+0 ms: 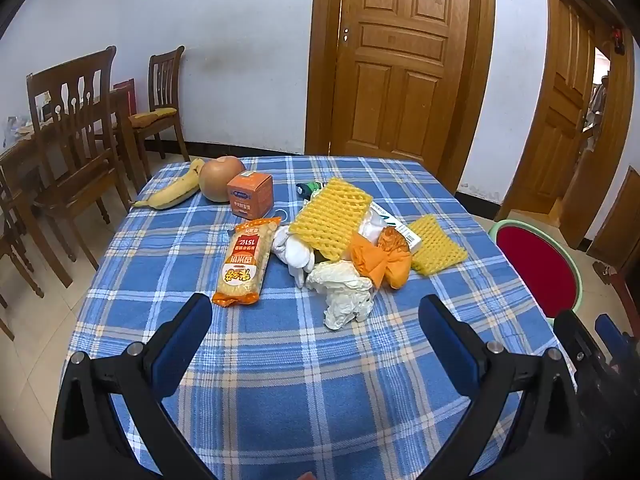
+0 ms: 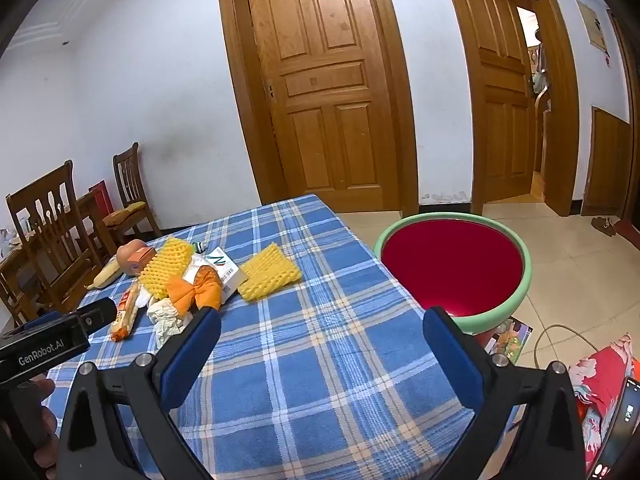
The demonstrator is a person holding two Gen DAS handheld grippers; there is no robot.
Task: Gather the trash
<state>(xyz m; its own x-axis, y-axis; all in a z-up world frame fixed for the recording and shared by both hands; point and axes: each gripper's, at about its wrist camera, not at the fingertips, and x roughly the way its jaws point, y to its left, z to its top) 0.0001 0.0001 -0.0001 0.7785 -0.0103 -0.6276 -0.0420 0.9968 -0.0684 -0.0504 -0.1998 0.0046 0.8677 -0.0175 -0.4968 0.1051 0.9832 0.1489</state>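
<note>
Item: crumpled white tissue wad (image 1: 344, 294), lying on the blue plaid tablecloth (image 1: 280, 380) at the near edge of the trash heap, nearest my left gripper (image 1: 316, 312). I judge it very light, soft and easily squashed; best pinched across its bulging middle, where the folds give the pads something to bite. Touching the wad on its far side: crumpled orange paper wrapper (image 1: 380, 258), likewise light and crushable. Beyond the wad: large yellow foam fruit net (image 1: 330, 218), springy and nearly weightless, resting over white cloth-like scraps (image 1: 298, 256). Right of the wad, apart from the heap: smaller yellow foam net (image 1: 438, 248). Left of the wad: orange packet of noodles (image 1: 244, 262); farther off, orange cardboard box (image 1: 250, 194), round brown fruit (image 1: 220, 178) and banana (image 1: 172, 192), probably not trash. Well to the right of the wad, off the table: red basin with green rim (image 2: 454, 264), the likely receptacle. Left gripper: jaws spread wide, holding nothing. Right gripper (image 2: 322, 338): jaws also wide, nothing held, over bare cloth.
</note>
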